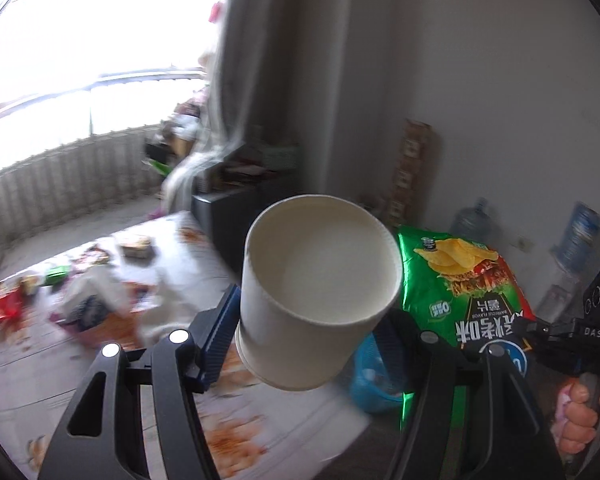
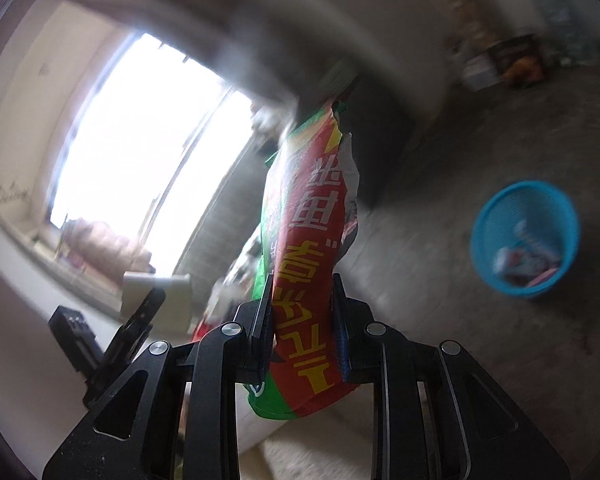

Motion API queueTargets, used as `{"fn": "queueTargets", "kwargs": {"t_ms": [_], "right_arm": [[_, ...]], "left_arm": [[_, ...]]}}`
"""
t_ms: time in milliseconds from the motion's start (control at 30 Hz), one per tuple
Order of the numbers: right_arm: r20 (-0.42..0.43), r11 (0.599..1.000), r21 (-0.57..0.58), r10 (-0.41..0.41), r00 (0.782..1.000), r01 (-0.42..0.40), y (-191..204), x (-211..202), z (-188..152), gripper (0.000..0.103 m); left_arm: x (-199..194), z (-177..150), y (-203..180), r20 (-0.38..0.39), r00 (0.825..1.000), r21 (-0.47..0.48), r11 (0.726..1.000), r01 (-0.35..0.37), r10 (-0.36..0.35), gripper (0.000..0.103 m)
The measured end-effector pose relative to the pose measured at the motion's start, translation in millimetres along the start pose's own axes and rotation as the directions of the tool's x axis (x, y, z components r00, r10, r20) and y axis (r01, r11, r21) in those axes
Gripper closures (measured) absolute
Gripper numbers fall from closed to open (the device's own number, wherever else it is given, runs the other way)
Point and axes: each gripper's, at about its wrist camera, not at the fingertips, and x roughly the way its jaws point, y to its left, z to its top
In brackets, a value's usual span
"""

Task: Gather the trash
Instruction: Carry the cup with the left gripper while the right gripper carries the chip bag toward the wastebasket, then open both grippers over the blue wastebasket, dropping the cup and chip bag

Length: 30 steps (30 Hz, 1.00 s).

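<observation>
Table (image 1: 284,432) with patterned cloth at left, strewn with wrappers (image 1: 92,280). Left gripper (image 1: 304,344) clenched on white paper cup (image 1: 316,300), held aloft, tilted, open mouth facing the lens. Green chip bag (image 1: 460,288) just right of the cup, pinched upright between the pads of the right gripper (image 2: 302,328). Blue mesh bin (image 2: 526,236) on the floor at far right, some trash inside.

1. Daylight floods through a blown-out window (image 1: 100,40), glaring white.
2. Motion blur smears the tabletop (image 1: 80,300), wall and floor (image 2: 480,340).
3. Fisheye curvature bends the edges into dark vignetted corners.
</observation>
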Motion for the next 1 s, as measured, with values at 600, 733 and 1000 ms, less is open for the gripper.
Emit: {"fn": "queueTargets", "kwargs": {"t_ms": [600,733,1000], "right_arm": [[0.204,0.796,0.364,-0.575,0.793,0.484,-186.9,-48.8,-6.6,0.08],[0.157,0.778,0.331,-0.603,0.782,0.534,-207.9,-16.8,-9.9,0.08],[0.145,0.724,0.113,-0.689,0.71,0.68,-210.7,64.5,16.9,0.079]], "left_arm": [[236.2,-52.3,-171.0,-0.401,0.893,0.092,0.961,0.26,-0.203,0.041],[285.8,-78.0,-184.6,-0.481,0.858,0.093,0.963,0.254,-0.18,0.041],[378.2,-110.6,-199.6,-0.592,0.789,0.069,0.965,0.254,-0.166,0.04]]}}
